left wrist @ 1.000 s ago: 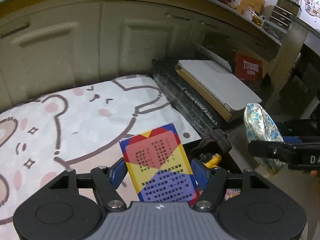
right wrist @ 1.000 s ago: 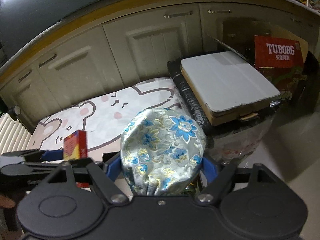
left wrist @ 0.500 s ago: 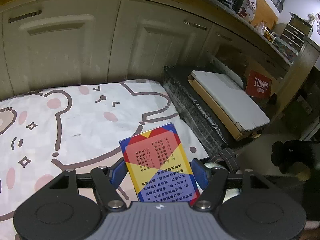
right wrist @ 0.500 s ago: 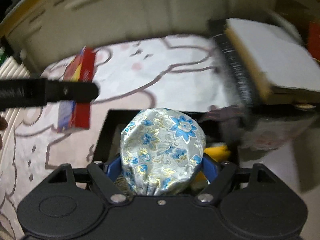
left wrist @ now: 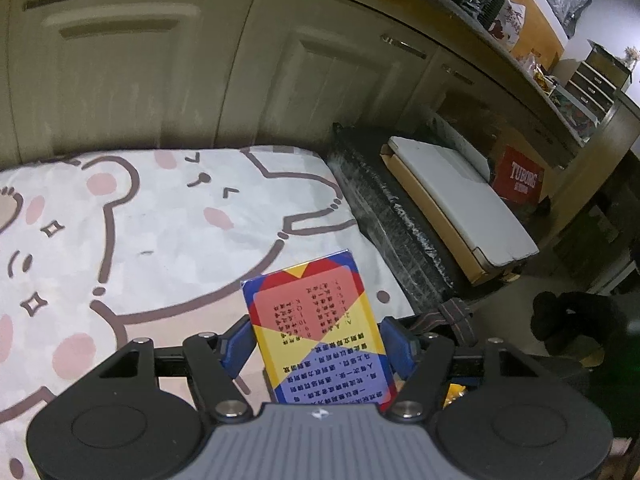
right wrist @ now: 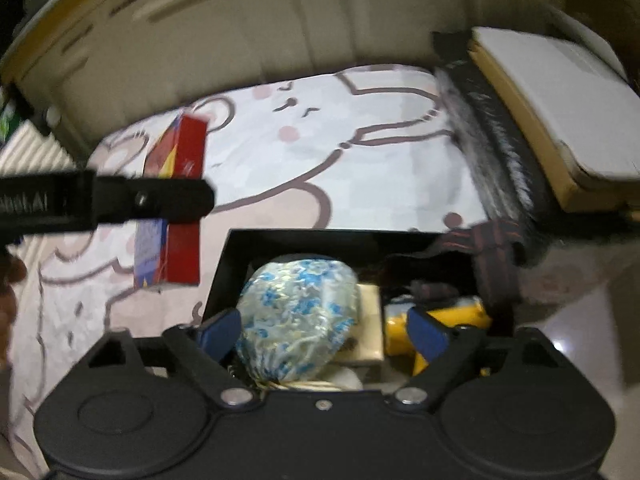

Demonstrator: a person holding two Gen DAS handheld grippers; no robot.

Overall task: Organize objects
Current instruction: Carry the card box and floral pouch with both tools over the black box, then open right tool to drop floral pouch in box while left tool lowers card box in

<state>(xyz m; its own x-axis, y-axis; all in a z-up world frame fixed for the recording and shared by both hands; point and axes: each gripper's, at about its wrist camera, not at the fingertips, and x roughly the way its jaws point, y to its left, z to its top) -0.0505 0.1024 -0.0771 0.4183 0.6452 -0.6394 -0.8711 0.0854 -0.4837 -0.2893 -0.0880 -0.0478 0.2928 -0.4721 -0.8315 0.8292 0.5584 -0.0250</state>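
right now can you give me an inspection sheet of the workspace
surface: cartoon bear sheet, bare where visible
job's things: card box in the left gripper; floral pouch sitting in the black bin
clutter: yellow items and a pale box in the bin
grippers: left gripper shut on the card box; right gripper jaws just opening, pads off the pouch
cables: nothing seen
surroundings: cabinet doors, flat white carton, red Tuborg box
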